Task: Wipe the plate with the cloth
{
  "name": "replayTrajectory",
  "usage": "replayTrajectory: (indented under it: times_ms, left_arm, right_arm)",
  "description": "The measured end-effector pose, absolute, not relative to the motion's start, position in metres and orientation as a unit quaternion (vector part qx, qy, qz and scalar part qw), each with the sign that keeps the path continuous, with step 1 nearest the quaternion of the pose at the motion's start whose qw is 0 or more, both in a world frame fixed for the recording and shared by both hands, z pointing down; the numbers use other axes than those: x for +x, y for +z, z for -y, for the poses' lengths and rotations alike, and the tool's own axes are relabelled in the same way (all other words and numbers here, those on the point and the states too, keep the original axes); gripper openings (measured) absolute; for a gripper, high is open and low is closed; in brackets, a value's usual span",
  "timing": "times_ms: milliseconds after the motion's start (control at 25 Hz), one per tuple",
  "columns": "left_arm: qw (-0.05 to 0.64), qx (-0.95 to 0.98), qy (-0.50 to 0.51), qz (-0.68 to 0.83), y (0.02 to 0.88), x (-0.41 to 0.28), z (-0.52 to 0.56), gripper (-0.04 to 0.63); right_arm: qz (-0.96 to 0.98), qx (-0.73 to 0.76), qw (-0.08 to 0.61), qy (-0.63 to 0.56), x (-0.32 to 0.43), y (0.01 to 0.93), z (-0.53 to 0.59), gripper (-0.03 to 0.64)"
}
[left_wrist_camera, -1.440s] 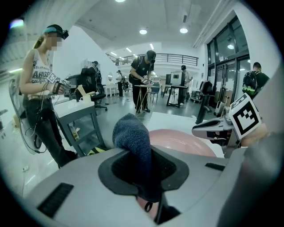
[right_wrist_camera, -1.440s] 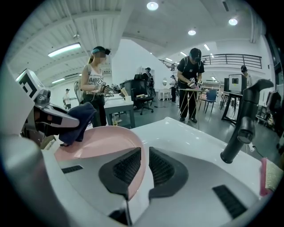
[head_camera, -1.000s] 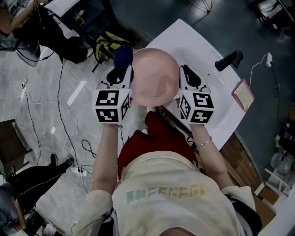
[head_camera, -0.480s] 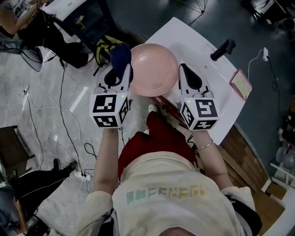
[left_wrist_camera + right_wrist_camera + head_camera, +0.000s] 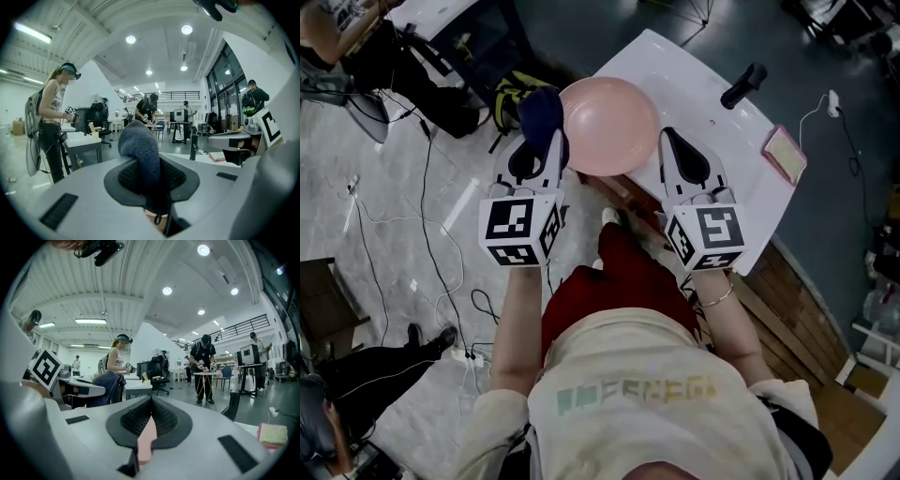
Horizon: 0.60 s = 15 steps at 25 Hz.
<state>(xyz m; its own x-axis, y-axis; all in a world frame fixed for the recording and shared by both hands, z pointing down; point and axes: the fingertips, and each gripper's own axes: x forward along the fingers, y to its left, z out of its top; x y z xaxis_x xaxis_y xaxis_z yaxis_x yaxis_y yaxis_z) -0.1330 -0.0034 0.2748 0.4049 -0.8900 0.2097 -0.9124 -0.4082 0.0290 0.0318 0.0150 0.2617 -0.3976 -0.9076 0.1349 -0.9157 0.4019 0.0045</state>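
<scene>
In the head view a round pink plate (image 5: pixel 609 127) is held up over the near corner of the white table (image 5: pixel 703 80). My right gripper (image 5: pixel 668 141) is shut on its right rim; the right gripper view shows the thin pink plate edge (image 5: pixel 147 439) clamped between the jaws. My left gripper (image 5: pixel 547 142) is shut on a dark blue cloth (image 5: pixel 540 111), which bunches up against the plate's left rim. In the left gripper view the cloth (image 5: pixel 140 152) sticks up from between the jaws of that gripper (image 5: pixel 151 180).
A black faucet-like handle (image 5: pixel 743 84) and a pink sponge (image 5: pixel 786 155) lie on the table's far side. A yellow-black backpack (image 5: pixel 508 94) and cables (image 5: pixel 427 216) are on the floor at left. Other people stand at tables (image 5: pixel 83 140) in the hall.
Both grippers, with the plate and the cloth, have shifted a little farther from me and up in the view. The cloth stays at the plate's left rim.
</scene>
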Motion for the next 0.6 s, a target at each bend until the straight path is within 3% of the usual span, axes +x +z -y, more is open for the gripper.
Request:
replayTrajectory:
  times_ms: [600]
  left_arm:
    - [0.056, 0.837, 0.069, 0.541, 0.263, -0.142, -0.063, 0.080]
  right_arm:
    - [0.831, 0.554, 0.043, 0.024, 0.030, 0.251, -0.083, 0.037]
